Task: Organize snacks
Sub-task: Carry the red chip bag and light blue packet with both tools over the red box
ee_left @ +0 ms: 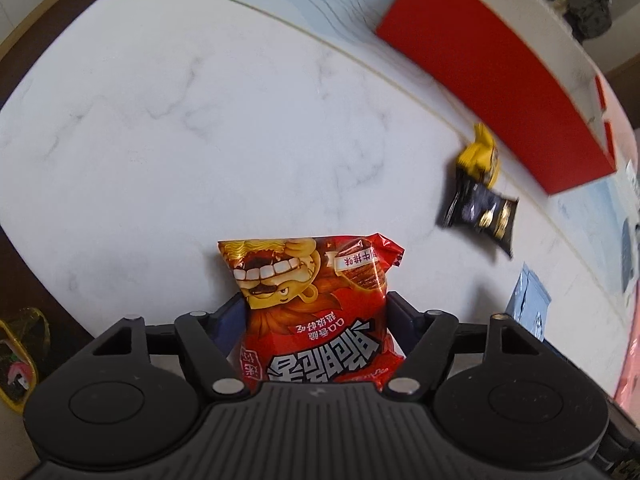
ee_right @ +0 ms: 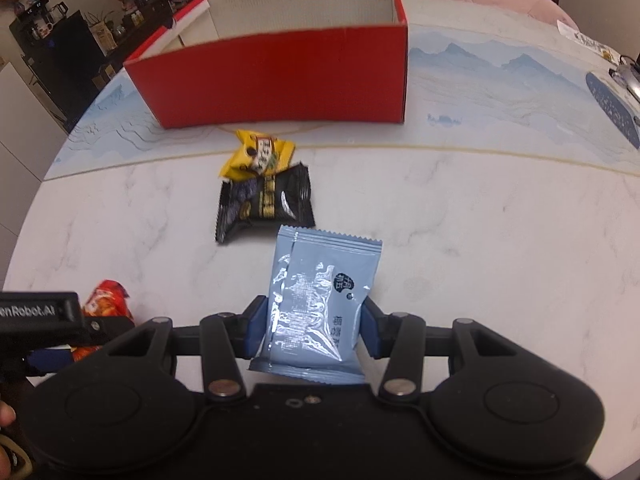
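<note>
A: Which step is going on here?

B: I'm reading it as the pick-up stage for two snacks at once. In the left wrist view the left gripper (ee_left: 316, 312) is pinching the red pack (ee_left: 316, 304) at lower centre, with a blue pad sitting against each side of the pack. In the right wrist view the right gripper (ee_right: 314, 326) is pinching the blue pack (ee_right: 320, 300) in the same way, also at lower centre.

A: Are the packs hanging in the air or lying on the table (ee_right: 480, 240)?

B: I can't tell. Both are showing against the marble top, and nothing is making the gap clear.

A: Where is everything going?

B: Into the red box (ee_right: 280, 80), I'm judging. It is standing open at the top centre of the right view, and at the upper right of the left view. No snack is showing inside it.

A: Anything else waiting?

B: A yellow pack (ee_right: 256, 156) and a black pack (ee_right: 264, 204) are lying touching, the yellow one partly overlapping the black, just below the box in the right view and above the blue pack.

A: So what is the next move calling for?

B: Probably carrying each held pack up over the near wall of the box and spreading the jaws above the opening. The right hand's straight path is crossing the two loose packs, so it is needing enough height to clear them and the wall. The grippers are working close together too; the left one is showing at the lower left of the right view.
</note>
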`<state>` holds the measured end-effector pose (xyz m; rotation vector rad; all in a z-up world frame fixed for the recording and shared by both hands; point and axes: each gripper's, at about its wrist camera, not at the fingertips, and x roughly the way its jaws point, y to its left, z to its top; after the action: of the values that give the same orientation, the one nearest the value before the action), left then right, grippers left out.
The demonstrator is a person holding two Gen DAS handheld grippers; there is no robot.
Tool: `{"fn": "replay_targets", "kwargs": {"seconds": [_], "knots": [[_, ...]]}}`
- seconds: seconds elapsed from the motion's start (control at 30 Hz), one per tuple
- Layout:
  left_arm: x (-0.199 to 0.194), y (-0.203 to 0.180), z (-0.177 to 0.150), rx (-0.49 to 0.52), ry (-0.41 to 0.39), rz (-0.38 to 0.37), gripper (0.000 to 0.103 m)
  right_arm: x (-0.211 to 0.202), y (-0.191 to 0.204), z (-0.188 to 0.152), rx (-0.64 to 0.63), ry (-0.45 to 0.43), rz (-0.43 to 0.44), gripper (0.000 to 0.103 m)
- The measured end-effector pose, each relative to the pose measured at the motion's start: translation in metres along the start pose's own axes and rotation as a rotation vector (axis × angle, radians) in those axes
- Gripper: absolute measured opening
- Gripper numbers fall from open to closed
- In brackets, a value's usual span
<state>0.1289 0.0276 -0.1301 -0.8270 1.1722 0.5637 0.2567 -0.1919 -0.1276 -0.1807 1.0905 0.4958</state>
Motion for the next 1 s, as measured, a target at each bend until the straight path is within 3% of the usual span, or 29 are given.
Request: {"fn": "replay_targets", "kwargs": {"seconds": [0.47, 1.0], "knots": [[-0.056, -0.034, 0.028, 0.07, -0.194, -0.048, 0.071, -0.04, -0.005, 0.041, -0.051, -0.136, 0.014, 0.046], [-0.108, -0.116, 0.105, 0.305, -0.353, -0.127, 0.071, -0.061, 0.005, 0.128, -0.084, -0.264, -0.022, 0.046]]}}
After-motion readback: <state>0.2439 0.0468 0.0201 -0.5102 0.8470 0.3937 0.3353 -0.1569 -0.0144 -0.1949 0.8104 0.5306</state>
